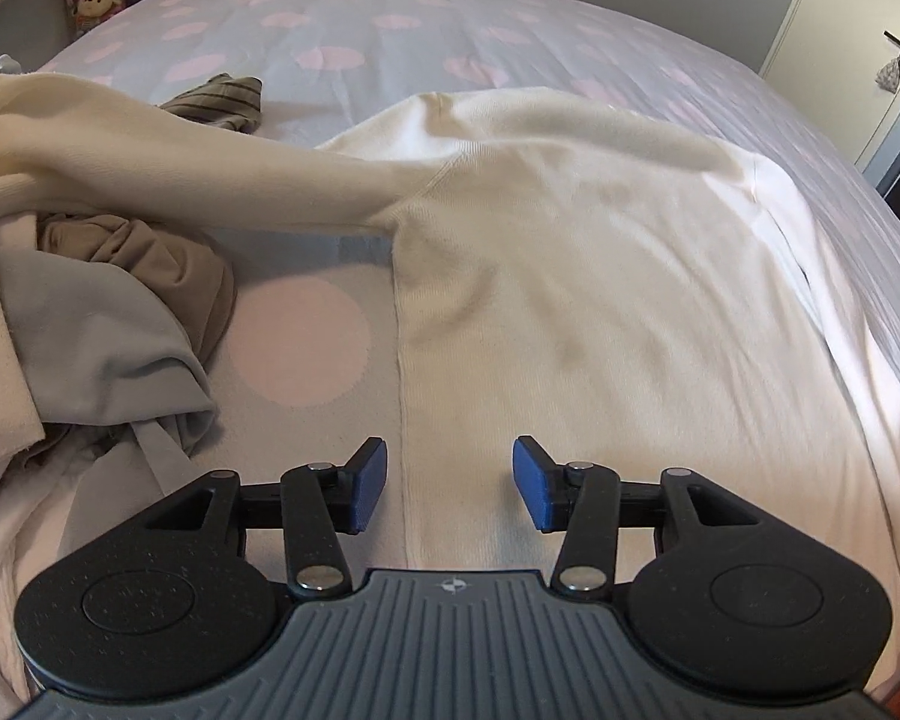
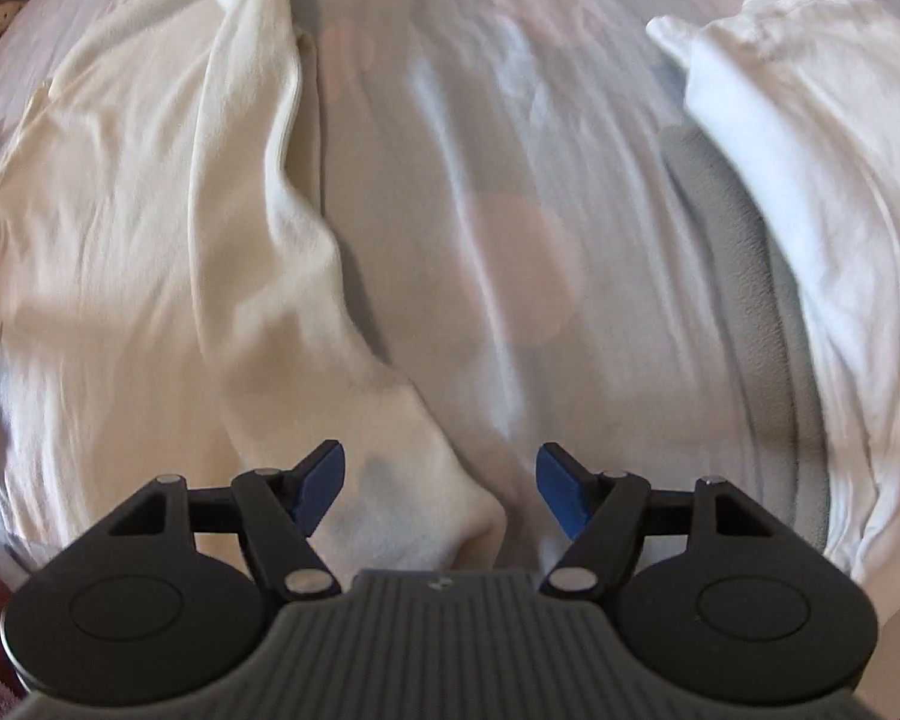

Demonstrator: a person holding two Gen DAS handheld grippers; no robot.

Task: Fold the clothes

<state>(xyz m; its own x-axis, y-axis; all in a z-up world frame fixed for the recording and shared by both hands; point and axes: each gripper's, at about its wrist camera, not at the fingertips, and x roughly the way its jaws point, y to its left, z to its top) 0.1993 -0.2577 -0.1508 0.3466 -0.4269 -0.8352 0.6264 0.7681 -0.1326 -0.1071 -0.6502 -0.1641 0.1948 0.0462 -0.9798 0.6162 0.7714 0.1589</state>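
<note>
Cream knit, the sweater [image 1: 570, 252] lies spread across the frame's middle on the dotted bedspread [image 1: 306, 336]. My left gripper [image 1: 449, 483] gapes wide over its side seam, my right gripper [image 2: 441, 489] wide over the sleeve [image 2: 390, 450] at lower centre, both empty, seemingly poised to pinch.

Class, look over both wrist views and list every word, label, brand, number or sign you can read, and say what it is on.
No readable text in either view.
Left hand-held gripper: a small round crosshair emblem on its grey ribbed body, no letters.
Right hand-held gripper: the same mark, too blurred to read.
Cream sweater: no label visible.
</note>
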